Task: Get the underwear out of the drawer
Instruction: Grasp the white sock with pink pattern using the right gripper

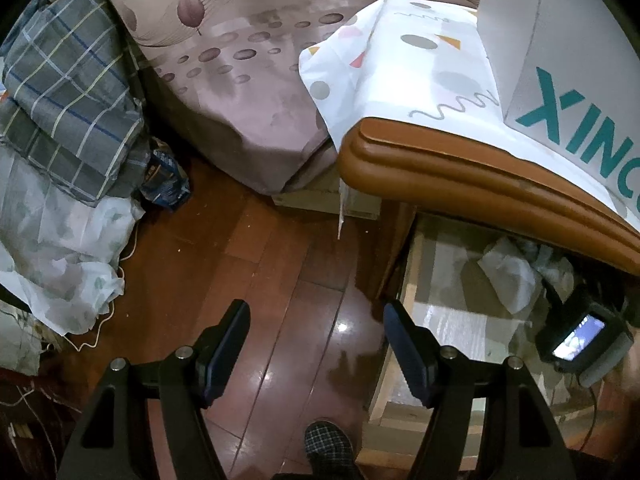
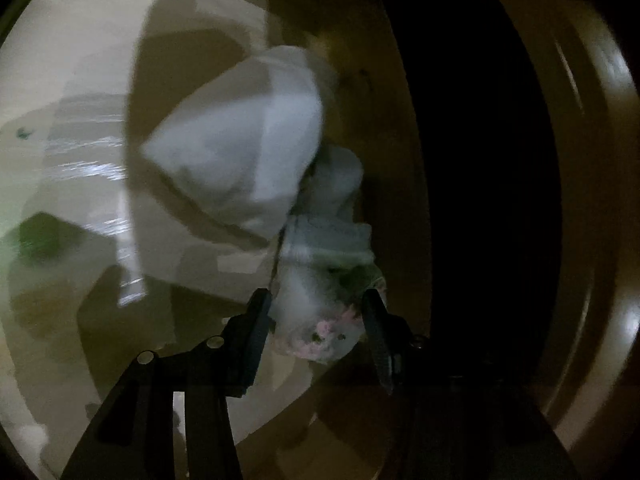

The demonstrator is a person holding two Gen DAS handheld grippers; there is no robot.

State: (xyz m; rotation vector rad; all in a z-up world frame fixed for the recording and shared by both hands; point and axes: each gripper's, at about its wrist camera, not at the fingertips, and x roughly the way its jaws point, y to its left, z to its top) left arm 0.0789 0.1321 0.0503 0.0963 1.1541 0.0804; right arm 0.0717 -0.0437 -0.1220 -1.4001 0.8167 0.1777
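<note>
Right tongs [image 2: 316, 320] are down inside the drawer [image 2: 80, 80], jaws parted, with a small crumpled piece of underwear [image 2: 320, 320], pale with pink and green flecks, sitting right between the two fingers. The left finger looks to be brushing the cloth; the right finger seems just clear of it, so call this open around the garment, not a grip. Beyond the tips, further into the drawer, lies a bigger white folded cloth [image 2: 248, 140], touching or nearly touching the small bundle. The picture is dim and smeared, so the fabric edges are hard to read. Left tongs [image 1: 316, 344] hang open and empty over the wooden floor [image 1: 260, 260], with the drawer front just to their right and the counter [image 1: 460, 168] edge beyond their tips. To do this step well, I'd say push the tips a touch deeper so the pads meet the thick middle of the bundle, then close firmly before any lift. Pinching only a loose fold risks it slipping free or dragging the white cloth along. Draw it up and back, clear of the dark cabinet frame on the right.
</note>
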